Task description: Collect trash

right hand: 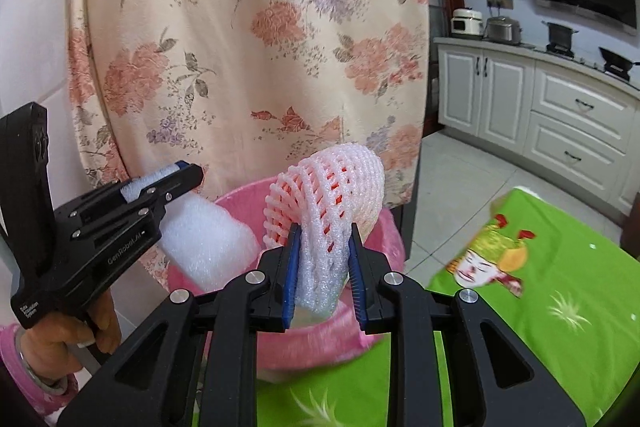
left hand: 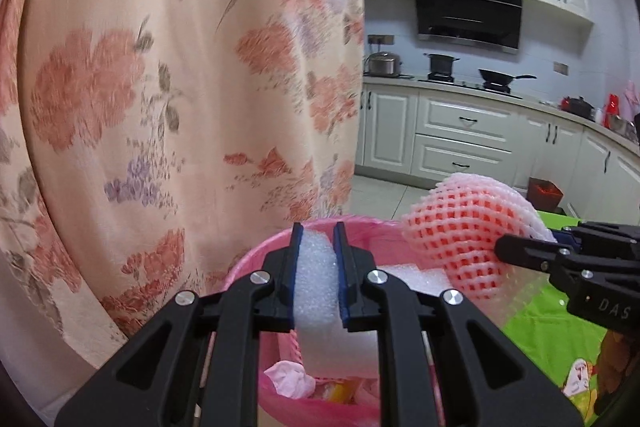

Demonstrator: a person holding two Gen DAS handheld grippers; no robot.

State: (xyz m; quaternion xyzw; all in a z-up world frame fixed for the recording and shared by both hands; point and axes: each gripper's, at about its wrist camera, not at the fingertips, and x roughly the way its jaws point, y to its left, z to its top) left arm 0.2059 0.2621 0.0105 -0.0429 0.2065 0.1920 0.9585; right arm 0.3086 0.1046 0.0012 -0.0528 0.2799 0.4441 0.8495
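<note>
Over the pink bin my left gripper clamps a white foam block and my right gripper pinches the foam net — both above its mouth, so I should part the fingers only once each piece hangs squarely inside the rim.

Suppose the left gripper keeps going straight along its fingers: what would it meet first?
Probably the far rim of the pink bin, then the floral curtain behind it; depth is unclear. The left gripper grips white foam.
</note>
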